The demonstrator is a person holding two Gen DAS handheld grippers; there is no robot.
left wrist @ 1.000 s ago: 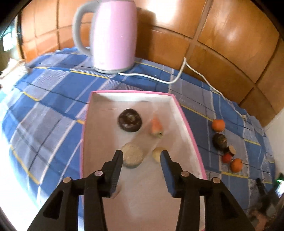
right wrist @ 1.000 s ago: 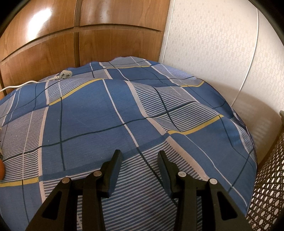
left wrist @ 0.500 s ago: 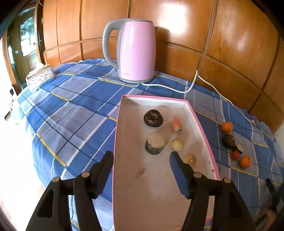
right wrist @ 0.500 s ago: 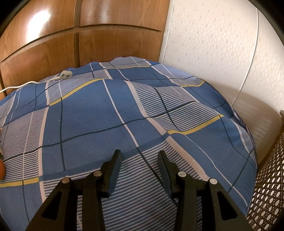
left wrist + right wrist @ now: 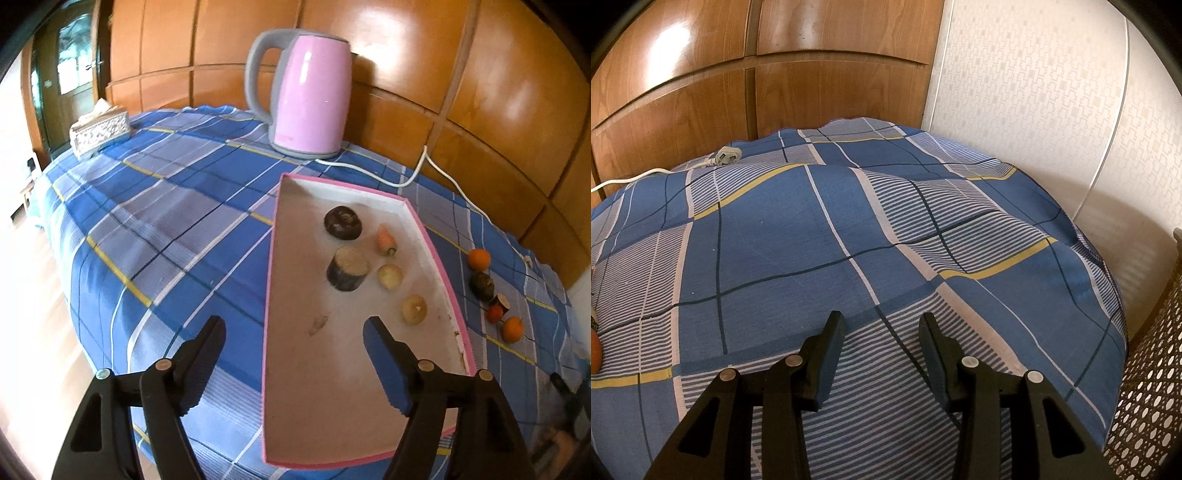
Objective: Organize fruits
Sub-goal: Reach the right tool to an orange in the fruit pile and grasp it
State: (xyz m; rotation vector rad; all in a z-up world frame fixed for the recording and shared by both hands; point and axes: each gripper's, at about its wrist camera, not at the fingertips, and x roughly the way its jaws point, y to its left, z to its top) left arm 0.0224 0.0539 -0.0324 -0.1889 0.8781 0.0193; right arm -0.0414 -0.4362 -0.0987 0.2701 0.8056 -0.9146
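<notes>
Setting: a home room. Table under a blue plaid tablecloth (image 5: 177,221). On it, a pink electric kettle (image 5: 310,96); left of the kettle, a tissue box (image 5: 99,129). Behind the kettle, wood-panelled cabinet fronts (image 5: 406,55). Right of the panels, patterned wallpaper (image 5: 1034,92).

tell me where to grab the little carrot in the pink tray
Grip the carrot across its orange middle, coming straight down from above. It lies flat on the tray floor, tapered, dark stem end toward the camera, with clear space on both long sides. The left gripper, jaws open, is nearest.
</notes>
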